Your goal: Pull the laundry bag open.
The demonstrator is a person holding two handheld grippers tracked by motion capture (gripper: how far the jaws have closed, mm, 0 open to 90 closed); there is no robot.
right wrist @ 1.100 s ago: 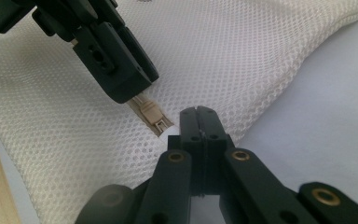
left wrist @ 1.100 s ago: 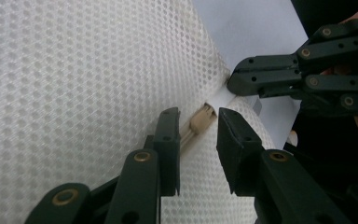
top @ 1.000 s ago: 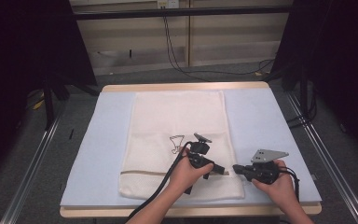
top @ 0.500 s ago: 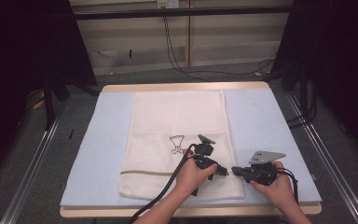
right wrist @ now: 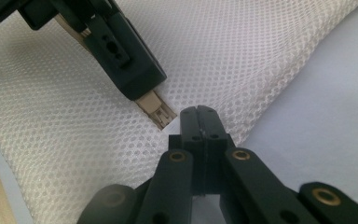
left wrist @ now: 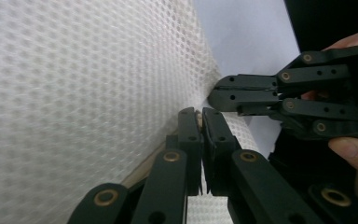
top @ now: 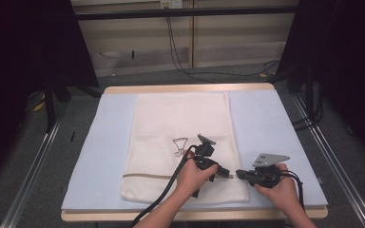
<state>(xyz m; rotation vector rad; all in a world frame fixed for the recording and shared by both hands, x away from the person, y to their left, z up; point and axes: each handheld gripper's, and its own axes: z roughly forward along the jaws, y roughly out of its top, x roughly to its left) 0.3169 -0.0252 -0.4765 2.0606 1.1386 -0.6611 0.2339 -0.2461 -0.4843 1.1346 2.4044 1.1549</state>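
Since the earlier frame both grippers have crept right along the mesh bag (top: 180,142), likely working its zipper. The bag lies flat on the blue bench (top: 275,123). The left gripper (left wrist: 200,123) fingers clamp the zipper pull (right wrist: 156,109); the right gripper (right wrist: 200,119) fingers pinch the bag's edge.

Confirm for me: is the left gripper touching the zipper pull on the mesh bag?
Touching. The right gripper view shows the left gripper with its jaws shut on the beige zipper pull, which sticks out of their tip over the mesh bag.
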